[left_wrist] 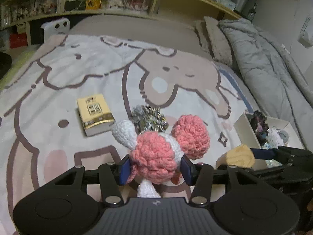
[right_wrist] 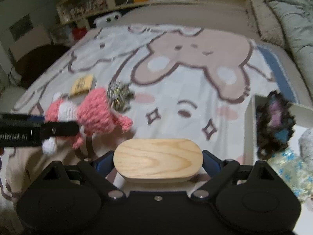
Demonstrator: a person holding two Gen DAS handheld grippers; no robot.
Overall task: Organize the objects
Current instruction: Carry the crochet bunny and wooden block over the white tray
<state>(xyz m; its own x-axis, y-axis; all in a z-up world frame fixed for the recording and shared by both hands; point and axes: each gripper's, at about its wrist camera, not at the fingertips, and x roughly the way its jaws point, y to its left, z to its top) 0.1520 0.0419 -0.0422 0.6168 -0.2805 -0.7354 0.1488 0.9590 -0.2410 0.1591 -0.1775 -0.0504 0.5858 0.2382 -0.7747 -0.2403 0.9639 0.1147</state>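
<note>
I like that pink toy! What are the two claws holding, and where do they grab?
The left claw pinches the pink-and-white crochet toy around its middle. The right claw grips the wooden block by its two rounded ends.

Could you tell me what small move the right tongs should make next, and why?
Probably carry the wooden block rightward to the white box. The right tongs already clamp it, and the box, open beside them, holds other items; the left tongs grip the crochet toy.

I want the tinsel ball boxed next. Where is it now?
In the left wrist view, the tinsel ball lies on the blanket just beyond the crochet toy, right of the yellow box.
</note>
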